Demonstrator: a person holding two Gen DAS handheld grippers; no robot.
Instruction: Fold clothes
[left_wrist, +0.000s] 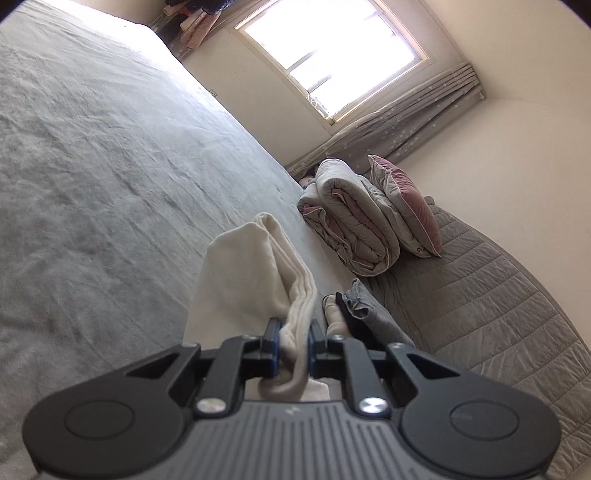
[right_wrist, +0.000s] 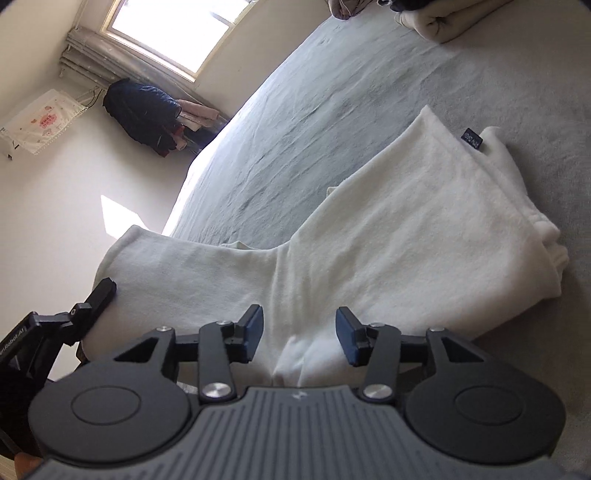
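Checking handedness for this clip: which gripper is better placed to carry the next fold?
Left. The left gripper is shut on the white garment's bunched edge; the right gripper's jaws stand open above it.

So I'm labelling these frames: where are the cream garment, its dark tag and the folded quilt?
cream garment (right_wrist: 424, 229): right wrist view, middle of the spread fabric.
dark tag (right_wrist: 473, 139): right wrist view, centre of the tag.
folded quilt (left_wrist: 347, 221): left wrist view, middle of the bundle.
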